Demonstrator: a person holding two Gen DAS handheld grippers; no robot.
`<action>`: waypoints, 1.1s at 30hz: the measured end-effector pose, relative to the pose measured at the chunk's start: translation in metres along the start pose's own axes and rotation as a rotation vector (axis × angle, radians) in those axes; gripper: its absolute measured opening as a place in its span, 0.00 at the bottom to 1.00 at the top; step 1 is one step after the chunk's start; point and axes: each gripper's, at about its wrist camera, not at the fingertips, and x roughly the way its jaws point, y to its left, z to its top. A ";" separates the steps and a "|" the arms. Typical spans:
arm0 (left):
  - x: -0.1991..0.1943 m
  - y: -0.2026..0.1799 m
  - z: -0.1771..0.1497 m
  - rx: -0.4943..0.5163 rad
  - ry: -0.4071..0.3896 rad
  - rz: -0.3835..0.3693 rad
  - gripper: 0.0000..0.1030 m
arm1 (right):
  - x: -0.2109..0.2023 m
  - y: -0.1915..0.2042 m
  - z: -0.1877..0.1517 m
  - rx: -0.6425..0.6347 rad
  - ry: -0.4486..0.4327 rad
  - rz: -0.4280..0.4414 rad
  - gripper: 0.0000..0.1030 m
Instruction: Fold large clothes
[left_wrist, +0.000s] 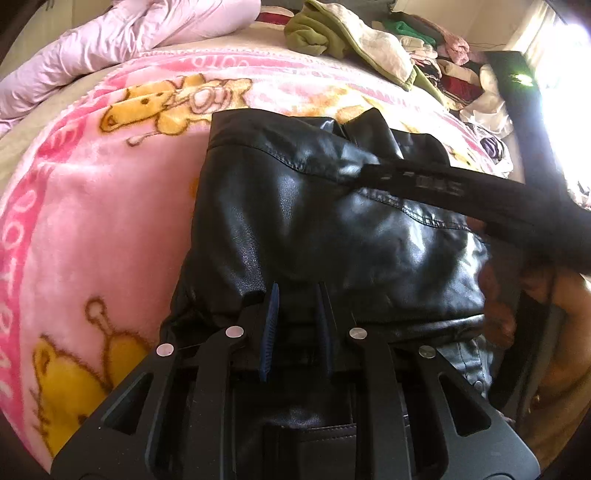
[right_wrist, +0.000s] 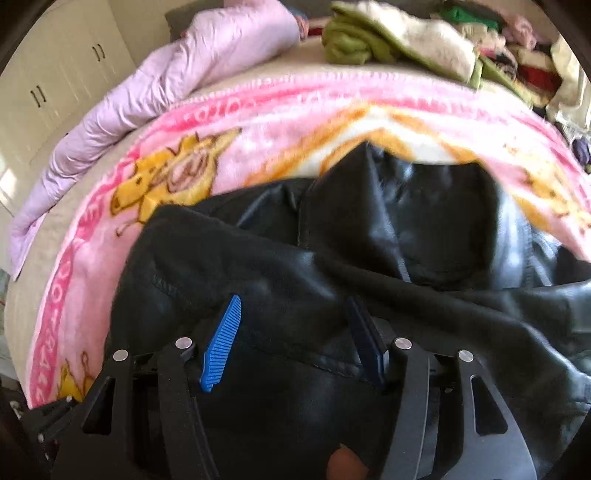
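Note:
A black leather jacket (left_wrist: 314, 221) lies partly folded on the pink cartoon blanket (left_wrist: 92, 192). My left gripper (left_wrist: 295, 295) hovers at the jacket's near edge with its blue pads (left_wrist: 269, 332) a little apart and nothing between them. My right gripper (right_wrist: 291, 306) is open wide, its pads (right_wrist: 221, 343) resting over the jacket (right_wrist: 332, 266) near a seam. The right gripper's black body (left_wrist: 498, 206) crosses the right of the left wrist view. The jacket's near part is hidden under both grippers.
A lilac quilt (left_wrist: 110, 40) lies at the bed's far left. A green and cream garment (left_wrist: 351, 33) and a pile of mixed clothes (left_wrist: 443, 62) sit at the far right. White cupboards (right_wrist: 55, 74) stand left of the bed.

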 end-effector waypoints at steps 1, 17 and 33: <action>-0.001 -0.001 0.000 0.004 -0.003 0.005 0.13 | -0.005 -0.002 0.000 0.003 -0.011 0.004 0.56; -0.030 -0.009 0.006 0.019 -0.088 0.012 0.33 | -0.081 -0.039 -0.026 0.066 -0.153 -0.021 0.57; -0.047 -0.024 0.006 0.031 -0.159 -0.016 0.89 | -0.149 -0.058 -0.071 0.056 -0.275 -0.054 0.74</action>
